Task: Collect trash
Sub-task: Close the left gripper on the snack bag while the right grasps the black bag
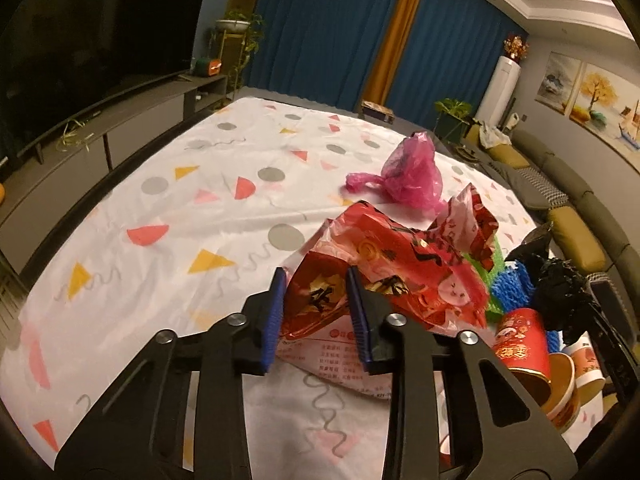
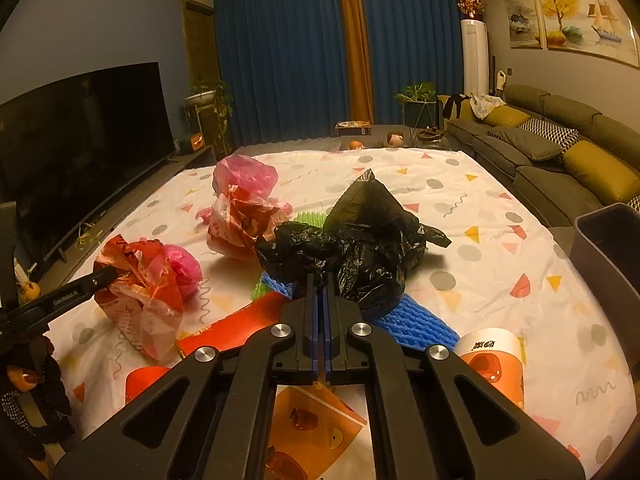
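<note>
The red printed plastic bag (image 1: 384,280), crumpled, lies on the patterned cloth (image 1: 180,208) that covers the desk; its near edge sits between the two blue pads of the left tongs (image 1: 316,300). The jaws are narrowed onto the bag's bunched film, with a fold of it filling the gap and both pads touching it (a grip on the bag). In the right wrist view the same bag (image 2: 140,284) hangs bunched at the tip of the left tongs (image 2: 105,274), which enter from the left edge.

The black plastic bag (image 2: 360,248) lies crumpled just ahead of the right tongs (image 2: 320,292). Their jaws are fully together, with a pinch of the black film caught at the tips. Under this bag lies a blue foam net (image 2: 416,320), and a green foam net (image 2: 312,218) shows behind it.

Further out, a pink plastic bag (image 1: 404,172) rests on the cloth beyond the red bag, well apart from both tongs. A red paper cup (image 1: 520,344) lies on its side to the right of the left tongs, touching stacked paper bowls (image 1: 568,384). An orange printed cup (image 2: 496,360) lies near the right tongs, on the right. A dark bin (image 2: 608,256) stands at the desk's right edge. A television (image 2: 80,136) and a sofa (image 2: 552,148) flank the desk.
</note>
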`<state>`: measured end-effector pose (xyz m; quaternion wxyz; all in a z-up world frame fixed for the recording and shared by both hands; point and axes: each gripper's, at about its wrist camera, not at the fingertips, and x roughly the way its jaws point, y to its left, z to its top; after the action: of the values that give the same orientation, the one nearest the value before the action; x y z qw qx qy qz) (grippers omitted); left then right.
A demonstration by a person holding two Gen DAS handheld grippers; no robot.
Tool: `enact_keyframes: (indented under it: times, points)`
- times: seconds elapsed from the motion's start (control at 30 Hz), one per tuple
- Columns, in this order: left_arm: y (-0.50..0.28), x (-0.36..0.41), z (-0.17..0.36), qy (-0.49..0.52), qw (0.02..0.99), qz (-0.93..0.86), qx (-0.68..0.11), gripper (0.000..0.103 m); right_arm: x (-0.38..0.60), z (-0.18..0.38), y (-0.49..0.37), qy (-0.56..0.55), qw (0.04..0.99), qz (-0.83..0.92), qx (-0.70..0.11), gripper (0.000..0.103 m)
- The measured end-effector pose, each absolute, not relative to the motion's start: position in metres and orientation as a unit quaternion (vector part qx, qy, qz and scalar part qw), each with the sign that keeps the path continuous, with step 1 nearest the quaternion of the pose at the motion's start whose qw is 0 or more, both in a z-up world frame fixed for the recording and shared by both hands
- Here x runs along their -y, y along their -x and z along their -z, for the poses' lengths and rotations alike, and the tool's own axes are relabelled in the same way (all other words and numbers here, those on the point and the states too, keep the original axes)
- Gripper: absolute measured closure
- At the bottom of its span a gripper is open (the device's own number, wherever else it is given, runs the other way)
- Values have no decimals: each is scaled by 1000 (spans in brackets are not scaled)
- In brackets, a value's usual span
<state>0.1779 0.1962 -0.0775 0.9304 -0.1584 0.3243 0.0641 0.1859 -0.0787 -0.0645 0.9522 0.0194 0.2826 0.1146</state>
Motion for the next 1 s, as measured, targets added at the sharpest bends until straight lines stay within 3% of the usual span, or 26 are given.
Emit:
enact_keyframes:
  times: [0.1, 0.17, 0.63, 1.0]
  points:
    - [-173, -195, 74, 160, 932, -65, -318, 85, 80, 60, -185, -21, 954, -115, -277, 100]
    - [-168, -194, 68, 166, 934, -64, -309, 96, 81, 55, -183, -22, 956, -116, -268, 101]
    - [-121, -157, 8, 147, 960, -42, -235, 98, 104, 12, -149, -36, 971, -120, -203, 101]
    - [-103, -76, -24, 108, 972, 12, -207, 98, 162, -8, -119, -69, 977, -101, -174, 101]
